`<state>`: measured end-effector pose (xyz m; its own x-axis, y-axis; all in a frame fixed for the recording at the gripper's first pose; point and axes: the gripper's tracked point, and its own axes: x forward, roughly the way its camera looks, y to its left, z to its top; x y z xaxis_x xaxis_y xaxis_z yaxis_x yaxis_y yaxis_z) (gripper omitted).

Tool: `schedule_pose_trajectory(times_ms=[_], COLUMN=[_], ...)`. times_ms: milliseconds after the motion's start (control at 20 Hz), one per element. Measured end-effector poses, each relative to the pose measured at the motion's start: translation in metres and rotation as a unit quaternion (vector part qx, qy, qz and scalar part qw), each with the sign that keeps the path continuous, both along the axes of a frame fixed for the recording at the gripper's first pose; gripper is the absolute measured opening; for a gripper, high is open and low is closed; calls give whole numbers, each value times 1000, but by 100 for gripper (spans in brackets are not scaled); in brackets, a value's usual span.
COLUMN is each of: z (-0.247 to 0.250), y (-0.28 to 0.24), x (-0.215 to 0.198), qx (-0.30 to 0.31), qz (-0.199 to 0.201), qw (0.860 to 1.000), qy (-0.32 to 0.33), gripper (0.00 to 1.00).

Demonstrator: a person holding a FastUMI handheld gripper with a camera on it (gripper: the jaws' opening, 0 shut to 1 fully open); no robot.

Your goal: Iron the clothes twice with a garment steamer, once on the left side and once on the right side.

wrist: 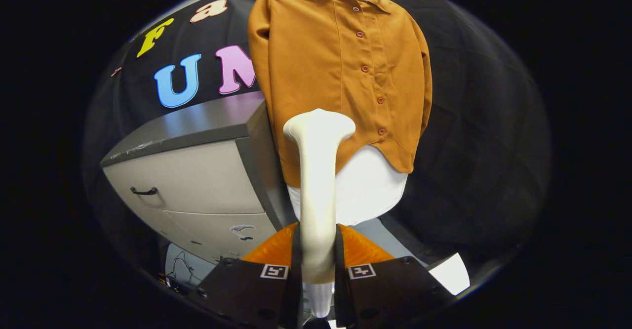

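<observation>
You had the tool (318, 265) pinching the steamer (318, 171) handle, head near the shirt (316, 62) hem at twelve o'clock; a loose grip risked it twisting off line.

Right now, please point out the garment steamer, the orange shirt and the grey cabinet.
garment steamer (318, 181): gripper view, on its handle, which the gripper (318, 269) is shut on.
orange shirt (306, 72): gripper view, on the front panel beside the buttons.
grey cabinet (197, 181): gripper view, on the upper drawer front.

White garment steamer (318, 171) upright, head against lower left front of buttoned orange shirt (340, 67) on hanger
</observation>
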<state>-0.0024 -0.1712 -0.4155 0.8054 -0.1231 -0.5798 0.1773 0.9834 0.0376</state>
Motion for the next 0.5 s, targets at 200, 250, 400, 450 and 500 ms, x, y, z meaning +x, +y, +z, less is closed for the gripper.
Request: schedule_pose_trajectory(times_ms=[200, 250, 400, 450, 500], z=[40, 55, 107, 126, 146], y=[0, -1, -10, -14, -16], x=[4, 7, 18, 20, 25], qx=[-3, -5, -17, -23, -28], qz=[4, 5, 1, 0, -1], qw=[999, 999, 994, 992, 990], qy=[-39, -54, -106, -124, -141], gripper=[29, 29, 29, 29, 29])
